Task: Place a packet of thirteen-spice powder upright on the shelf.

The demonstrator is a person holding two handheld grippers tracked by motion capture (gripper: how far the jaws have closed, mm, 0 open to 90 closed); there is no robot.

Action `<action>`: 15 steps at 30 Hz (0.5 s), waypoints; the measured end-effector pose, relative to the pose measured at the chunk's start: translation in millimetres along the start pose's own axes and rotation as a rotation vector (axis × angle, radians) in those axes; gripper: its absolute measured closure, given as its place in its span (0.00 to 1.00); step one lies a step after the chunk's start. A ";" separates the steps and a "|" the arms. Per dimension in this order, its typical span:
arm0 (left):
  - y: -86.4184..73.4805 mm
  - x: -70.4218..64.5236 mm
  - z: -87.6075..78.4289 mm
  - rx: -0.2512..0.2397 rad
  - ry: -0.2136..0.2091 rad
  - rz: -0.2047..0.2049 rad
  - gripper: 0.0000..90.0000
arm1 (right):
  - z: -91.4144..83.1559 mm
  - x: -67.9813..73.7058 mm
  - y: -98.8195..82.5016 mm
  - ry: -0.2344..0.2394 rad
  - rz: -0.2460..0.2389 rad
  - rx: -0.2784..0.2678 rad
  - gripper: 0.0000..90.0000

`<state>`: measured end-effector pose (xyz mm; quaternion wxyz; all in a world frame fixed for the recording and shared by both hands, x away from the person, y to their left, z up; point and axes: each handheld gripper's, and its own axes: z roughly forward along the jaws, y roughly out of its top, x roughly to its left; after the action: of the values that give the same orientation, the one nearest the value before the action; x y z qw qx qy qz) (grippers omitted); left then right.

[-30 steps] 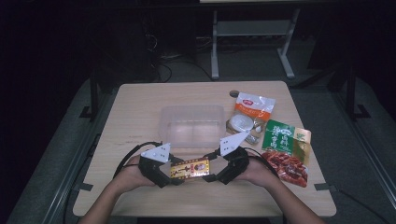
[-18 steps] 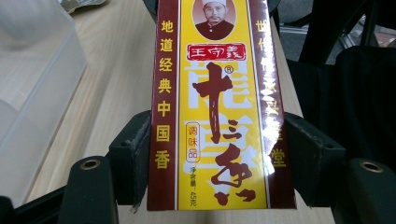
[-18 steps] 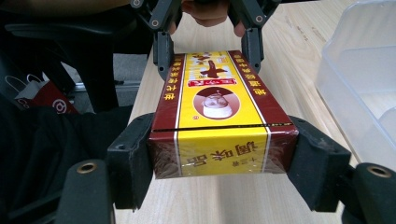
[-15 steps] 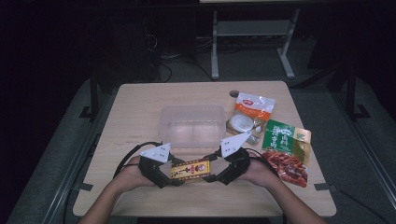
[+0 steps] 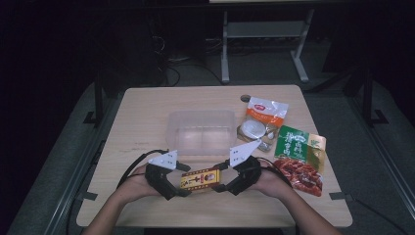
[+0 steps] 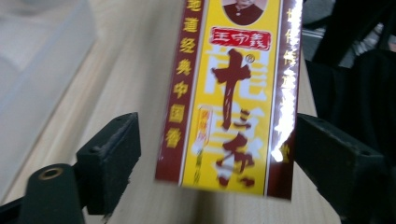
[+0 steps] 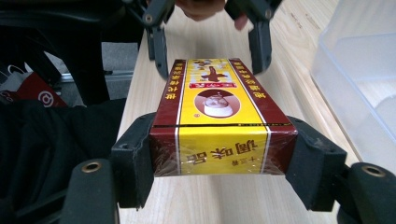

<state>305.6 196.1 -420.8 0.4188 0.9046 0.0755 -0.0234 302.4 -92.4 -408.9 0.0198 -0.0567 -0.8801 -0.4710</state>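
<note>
Yellow-maroon seasoning box [image 5: 199, 179], flat, lengthwise at table's near edge, just above tabletop.

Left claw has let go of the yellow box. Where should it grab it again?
Take the box at its near end, across the two long maroon side edges, coming in lengthwise opposite the right claw. The box is long and narrow, its sides flat and parallel, and the open left claw already straddles that end.

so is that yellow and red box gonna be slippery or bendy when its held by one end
The yellow and red box looks stiff: its edges stay straight while the right gripper clamps one end. Its glossy wrap shows glare, so it may slide between pads. The left gripper, whose jaws have just been opening, stands apart from it, so the free end might sag.
</note>
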 end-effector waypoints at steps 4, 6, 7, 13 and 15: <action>-12.1 -2.0 -8.7 -0.024 0.042 -0.055 0.16 | -4.6 -0.2 -0.8 -0.020 0.010 0.001 0.36; -19.0 -5.5 -11.5 -0.025 0.069 -0.079 0.16 | -6.8 -1.2 -1.0 -0.030 0.009 0.001 0.36; -22.3 -8.2 -13.3 -0.018 0.086 -0.095 0.16 | -8.1 -2.2 -1.0 -0.036 0.001 0.007 0.36; -33.8 -20.2 -21.1 -0.003 0.178 -0.137 0.16 | -13.0 -3.2 3.2 -0.062 0.021 0.012 0.36; -40.2 -25.1 -22.3 -0.002 0.209 -0.167 0.16 | -13.7 -6.1 3.8 -0.075 0.005 0.019 0.36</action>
<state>274.0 235.9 -434.1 0.4060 0.8923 0.1939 0.0363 308.7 -102.2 -398.7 -0.0115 -0.0765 -0.8845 -0.4602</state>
